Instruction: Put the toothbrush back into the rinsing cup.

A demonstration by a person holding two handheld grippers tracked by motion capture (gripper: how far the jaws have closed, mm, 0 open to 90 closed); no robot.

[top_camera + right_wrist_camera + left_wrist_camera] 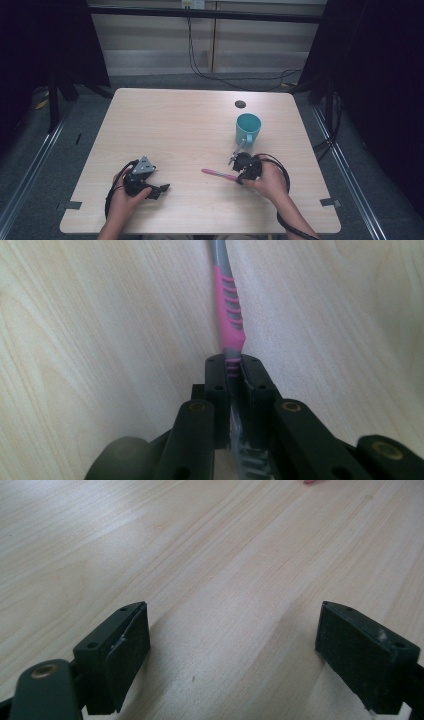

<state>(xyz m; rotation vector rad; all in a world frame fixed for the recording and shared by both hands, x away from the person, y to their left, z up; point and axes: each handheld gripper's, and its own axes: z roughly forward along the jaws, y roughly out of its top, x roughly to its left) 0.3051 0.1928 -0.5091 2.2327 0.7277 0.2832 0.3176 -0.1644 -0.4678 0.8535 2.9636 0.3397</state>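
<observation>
A pink and grey toothbrush [216, 173] lies low over the light wooden table [175, 125], right of centre. My right gripper [238, 178] is shut on one end of it. In the right gripper view the jaws [233, 362] pinch the grey and pink handle [229, 315], which runs straight away from them over the wood. My left gripper [161, 191] rests on the table near the front left, held in a hand. Its jaws [232, 630] stand wide open with only bare wood between them. A pink tip of the toothbrush [312, 481] peeks in at the top edge.
A teal mug [248, 129] stands upright just beyond my right gripper, its handle facing the front. A dark round hole [240, 104] sits in the tabletop behind the mug. Cables hang and trail on the floor beyond the far edge.
</observation>
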